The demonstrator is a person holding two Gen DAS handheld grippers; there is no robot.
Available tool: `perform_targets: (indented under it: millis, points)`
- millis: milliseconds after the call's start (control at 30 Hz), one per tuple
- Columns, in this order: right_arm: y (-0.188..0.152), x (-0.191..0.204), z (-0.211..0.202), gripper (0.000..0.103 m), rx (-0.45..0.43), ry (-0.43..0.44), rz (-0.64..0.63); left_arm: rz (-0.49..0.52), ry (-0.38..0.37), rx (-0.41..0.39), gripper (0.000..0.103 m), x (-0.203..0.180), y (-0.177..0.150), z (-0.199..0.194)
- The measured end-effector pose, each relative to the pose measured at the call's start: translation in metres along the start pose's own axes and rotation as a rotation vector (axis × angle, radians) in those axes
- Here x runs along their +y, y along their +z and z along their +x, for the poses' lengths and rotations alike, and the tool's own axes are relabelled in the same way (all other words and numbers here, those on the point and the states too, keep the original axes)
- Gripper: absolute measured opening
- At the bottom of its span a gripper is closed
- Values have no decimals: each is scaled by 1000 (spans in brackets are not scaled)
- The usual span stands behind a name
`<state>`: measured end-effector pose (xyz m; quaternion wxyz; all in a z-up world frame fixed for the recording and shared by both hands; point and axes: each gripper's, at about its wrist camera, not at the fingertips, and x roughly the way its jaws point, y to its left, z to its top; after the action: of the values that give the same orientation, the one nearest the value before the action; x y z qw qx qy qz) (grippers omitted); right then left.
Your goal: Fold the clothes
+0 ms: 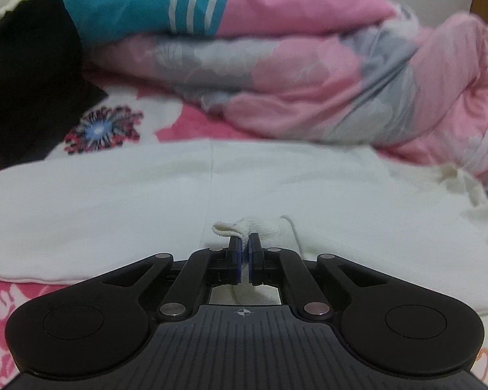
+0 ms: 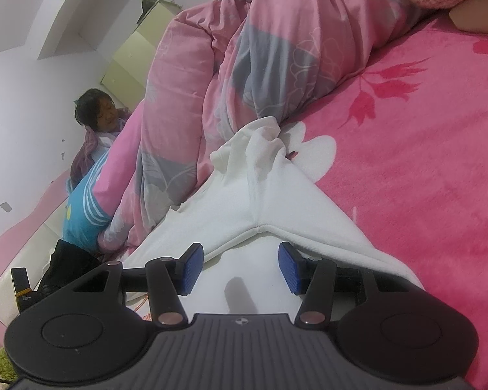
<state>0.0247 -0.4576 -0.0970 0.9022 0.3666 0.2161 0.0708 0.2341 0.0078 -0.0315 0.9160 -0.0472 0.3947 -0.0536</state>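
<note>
A white garment (image 1: 146,201) lies spread across the bed in the left wrist view. My left gripper (image 1: 246,243) is shut on a ribbed white cuff or hem (image 1: 244,227) of that garment, which bunches just past the blue pads. In the right wrist view the same white garment (image 2: 253,201) spreads in a V-shaped fold. Over it, my right gripper (image 2: 240,261) stands open, its blue pads (image 2: 192,268) wide apart on either side of the fold's edge, with nothing held between them.
A rumpled pink and grey quilt (image 1: 309,74) is heaped behind the garment. A teal striped garment (image 1: 140,0) and a black one (image 1: 26,74) lie at the left. The bed has a pink floral sheet (image 2: 423,149). A person (image 2: 97,113) lies by the wall.
</note>
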Motion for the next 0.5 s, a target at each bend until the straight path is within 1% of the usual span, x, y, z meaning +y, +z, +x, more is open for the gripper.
perform_targets:
  millis: [33, 67, 133, 167, 200, 233, 267, 333, 400, 500]
  points:
    - [0, 0, 0, 54, 0, 0, 0, -9, -4, 49, 7, 3, 2, 6]
    - [0, 0, 0, 54, 0, 0, 0, -45, -12, 78, 8, 9, 3, 9]
    - [0, 1, 0, 54, 0, 0, 0, -127, -58, 95, 10, 25, 7, 6]
    - [0, 1, 0, 54, 0, 0, 0, -158, -61, 91, 11, 31, 10, 1]
    - [0, 1, 0, 54, -1, 0, 0, -167, -56, 73, 12, 37, 13, -8]
    - [-1, 1, -1, 54, -1, -1, 0, -174, -52, 54, 12, 42, 15, -17]
    - [-1, 1, -1, 54, -2, -1, 0, -159, -50, 38, 12, 45, 17, -27]
    - [-1, 1, -1, 54, -1, -1, 0, -84, -49, 11, 13, 47, 21, -50]
    - [-1, 2, -1, 54, -1, -1, 0, 48, -40, -40, 13, 39, 19, -72]
    - [-1, 1, -1, 54, 0, -1, 0, 339, 1, -83, 14, 8, 1, -89]
